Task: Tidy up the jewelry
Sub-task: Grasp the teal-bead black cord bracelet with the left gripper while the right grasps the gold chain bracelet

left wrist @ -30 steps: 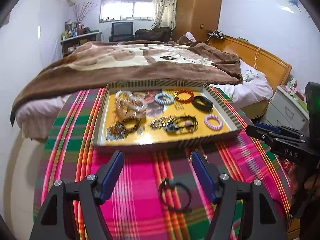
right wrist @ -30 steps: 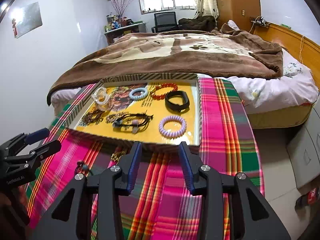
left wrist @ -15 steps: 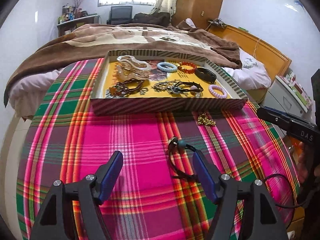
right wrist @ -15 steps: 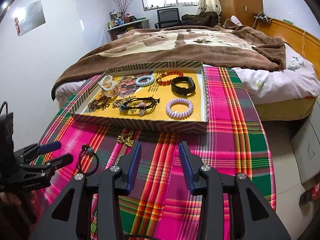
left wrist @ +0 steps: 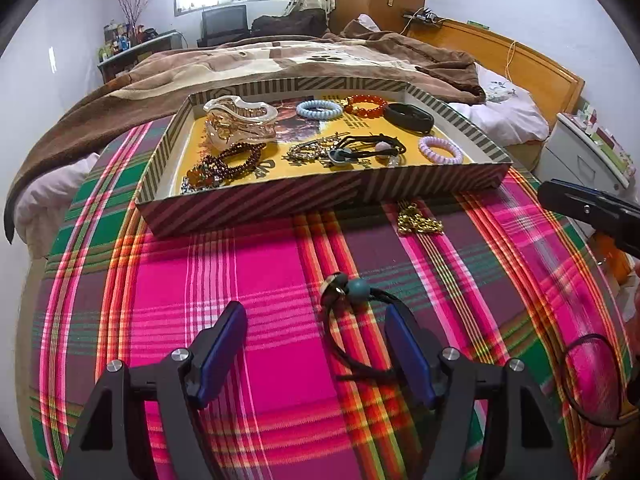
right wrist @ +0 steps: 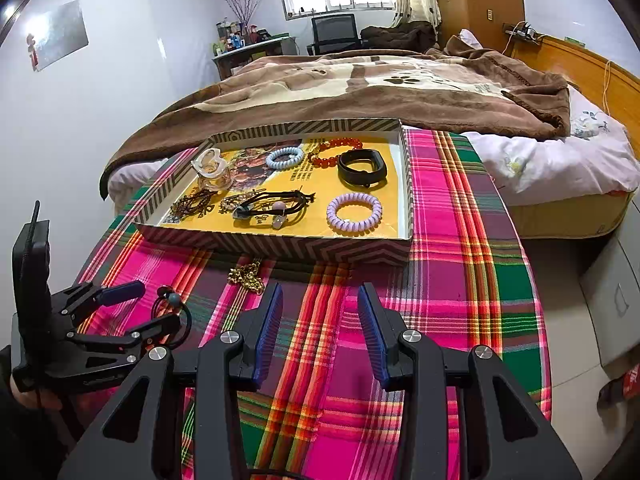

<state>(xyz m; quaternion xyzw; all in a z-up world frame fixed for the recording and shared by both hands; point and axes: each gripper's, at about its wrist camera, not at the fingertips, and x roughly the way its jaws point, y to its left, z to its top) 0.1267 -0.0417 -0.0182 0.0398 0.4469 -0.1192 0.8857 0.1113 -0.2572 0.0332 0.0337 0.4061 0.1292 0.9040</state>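
Low in frame, the spread left gripper [left wrist: 316,354] should centre on the black cord bracelet [left wrist: 352,332] before pinching it.

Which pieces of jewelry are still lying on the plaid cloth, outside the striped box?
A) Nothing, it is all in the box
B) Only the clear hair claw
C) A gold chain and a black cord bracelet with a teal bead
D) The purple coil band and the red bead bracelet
C: the gold chain and the black cord bracelet lie on the cloth in front of the striped box.
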